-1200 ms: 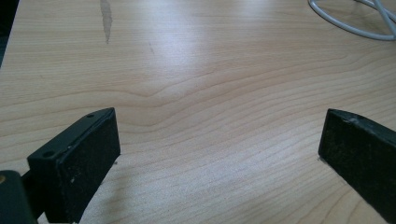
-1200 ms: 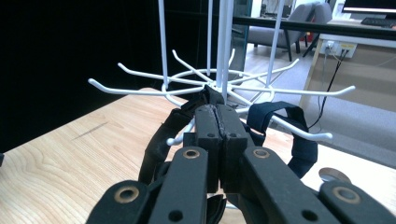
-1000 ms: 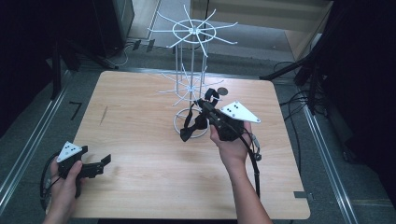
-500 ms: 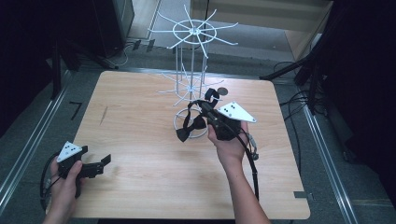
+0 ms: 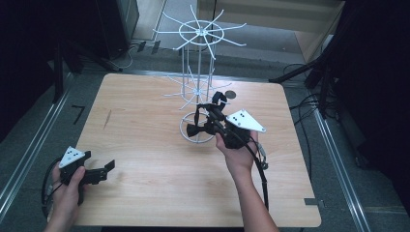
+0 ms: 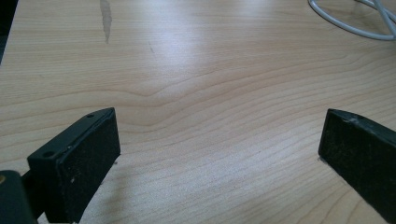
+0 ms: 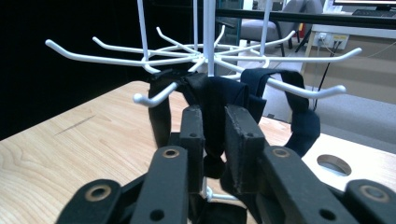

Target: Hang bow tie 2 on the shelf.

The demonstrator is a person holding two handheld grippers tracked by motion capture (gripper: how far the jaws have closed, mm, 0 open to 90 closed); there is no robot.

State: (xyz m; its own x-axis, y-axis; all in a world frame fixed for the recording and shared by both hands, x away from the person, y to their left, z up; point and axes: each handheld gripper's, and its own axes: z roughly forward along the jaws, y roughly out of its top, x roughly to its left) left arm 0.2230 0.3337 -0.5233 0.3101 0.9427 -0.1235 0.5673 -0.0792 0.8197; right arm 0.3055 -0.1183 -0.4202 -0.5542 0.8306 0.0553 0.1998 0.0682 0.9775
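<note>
A white wire hook stand (image 5: 199,34) rises from a ring base (image 5: 184,131) at the middle of the wooden table. My right gripper (image 5: 207,120) is beside its lower tier and shut on a black fabric strap (image 5: 196,129). In the right gripper view the jaws (image 7: 215,122) pinch that black strap (image 7: 215,95) just below the white hooks (image 7: 154,95). A second black strap (image 7: 303,121) hangs from a hook behind it. My left gripper (image 5: 107,166) rests open at the table's near left corner; its pads (image 6: 88,154) stand wide apart over bare wood.
A round hole (image 5: 230,94) is cut in the table (image 5: 145,111) behind the stand. Cables lie on the floor at the right (image 5: 309,104). A metal rail (image 5: 29,154) runs along the table's left side.
My right gripper, with the black strap, has shifted slightly away from me, closer under the stand's lower hooks. The left gripper has stayed still.
</note>
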